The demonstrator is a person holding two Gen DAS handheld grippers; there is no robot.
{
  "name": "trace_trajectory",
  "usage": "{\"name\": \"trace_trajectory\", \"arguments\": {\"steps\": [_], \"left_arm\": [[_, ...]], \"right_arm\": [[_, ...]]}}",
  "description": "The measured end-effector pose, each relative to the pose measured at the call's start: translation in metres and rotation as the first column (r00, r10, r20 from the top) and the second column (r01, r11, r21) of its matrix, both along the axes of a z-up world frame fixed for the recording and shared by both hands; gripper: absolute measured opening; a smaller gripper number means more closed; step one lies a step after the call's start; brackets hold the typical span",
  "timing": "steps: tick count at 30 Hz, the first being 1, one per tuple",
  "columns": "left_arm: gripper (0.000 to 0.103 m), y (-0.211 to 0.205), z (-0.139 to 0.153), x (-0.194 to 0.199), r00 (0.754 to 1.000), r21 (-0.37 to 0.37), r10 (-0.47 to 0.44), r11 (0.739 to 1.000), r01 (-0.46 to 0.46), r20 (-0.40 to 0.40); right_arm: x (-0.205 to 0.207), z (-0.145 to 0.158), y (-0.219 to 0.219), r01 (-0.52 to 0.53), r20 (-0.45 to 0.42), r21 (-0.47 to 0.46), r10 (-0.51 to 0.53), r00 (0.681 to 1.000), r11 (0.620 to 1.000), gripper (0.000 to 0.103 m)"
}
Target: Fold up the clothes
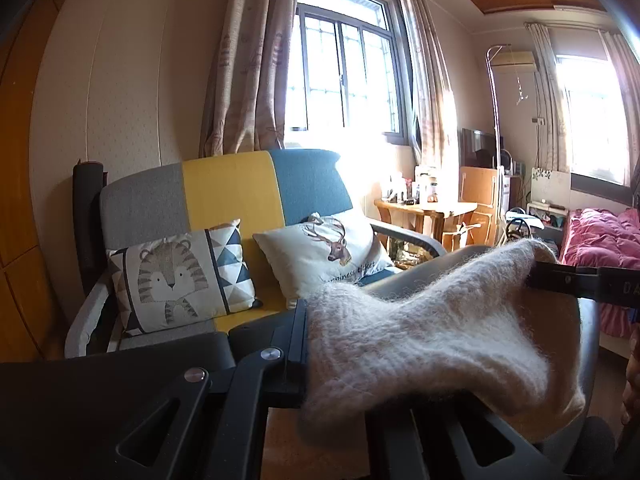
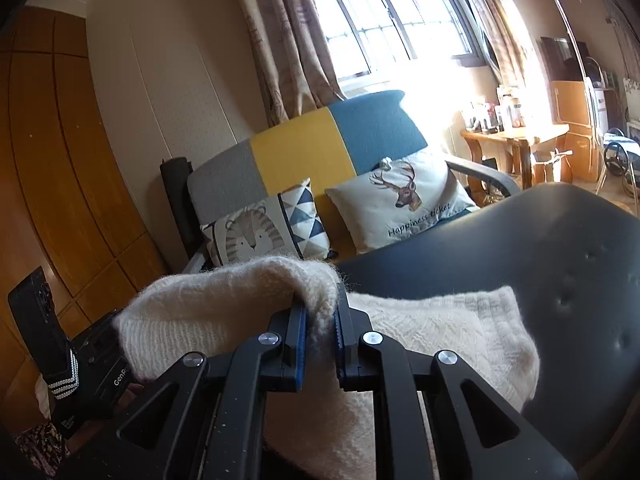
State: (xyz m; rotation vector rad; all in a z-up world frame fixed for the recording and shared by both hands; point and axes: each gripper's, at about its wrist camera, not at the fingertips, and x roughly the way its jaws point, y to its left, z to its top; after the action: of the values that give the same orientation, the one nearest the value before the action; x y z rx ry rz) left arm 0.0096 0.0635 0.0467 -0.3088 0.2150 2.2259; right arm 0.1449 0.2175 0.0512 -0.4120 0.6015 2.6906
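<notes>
Although the knit hides one finger of the left gripper (image 1: 340, 344), its jaws clamp the near edge of the cream sweater (image 1: 420, 340), and the right gripper (image 2: 322, 340) pinches a raised fold of the same garment between blue pads. Between the two grips the wool hangs slack, while its lower part lies flat on the dark chair seat (image 2: 560, 240); the hem is cut off below. Beyond, a tiger cushion (image 1: 180, 276) and a deer cushion (image 1: 328, 248) lean on the grey, yellow and blue sofa (image 1: 228, 188). Farther off, glare from the window (image 1: 344, 80) washes out the cluttered wooden table (image 1: 428, 210).
</notes>
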Motion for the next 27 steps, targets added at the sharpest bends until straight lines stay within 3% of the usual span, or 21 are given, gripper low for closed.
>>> {"name": "trace_trajectory", "arguments": {"steps": [11,12,18,23,27], "left_arm": [[0.005,-0.056,0.083,0.008,0.998,0.189,0.023,0.982,-0.011,-0.058],[0.005,-0.061,0.089,0.009,0.998,0.202,0.021,0.979,-0.009,-0.059],[0.005,-0.083,0.121,0.012,0.995,0.225,0.011,0.974,0.011,-0.097],[0.005,-0.095,0.116,0.004,0.998,0.211,0.026,0.977,-0.013,-0.059],[0.005,-0.095,0.074,-0.01,0.999,0.133,0.04,0.99,-0.043,0.022]], "right_arm": [[-0.002,0.068,-0.023,-0.111,-0.178,0.019,0.112,0.978,0.994,0.012],[-0.003,0.074,-0.025,-0.123,-0.193,0.019,0.125,0.973,0.992,0.007],[-0.022,0.097,-0.046,-0.175,-0.203,0.058,0.183,0.962,0.983,0.007],[-0.043,0.066,-0.05,-0.211,-0.128,-0.008,0.208,0.97,0.978,0.007],[-0.064,0.009,-0.049,-0.244,-0.003,-0.134,0.246,0.969,0.96,0.007]]}}
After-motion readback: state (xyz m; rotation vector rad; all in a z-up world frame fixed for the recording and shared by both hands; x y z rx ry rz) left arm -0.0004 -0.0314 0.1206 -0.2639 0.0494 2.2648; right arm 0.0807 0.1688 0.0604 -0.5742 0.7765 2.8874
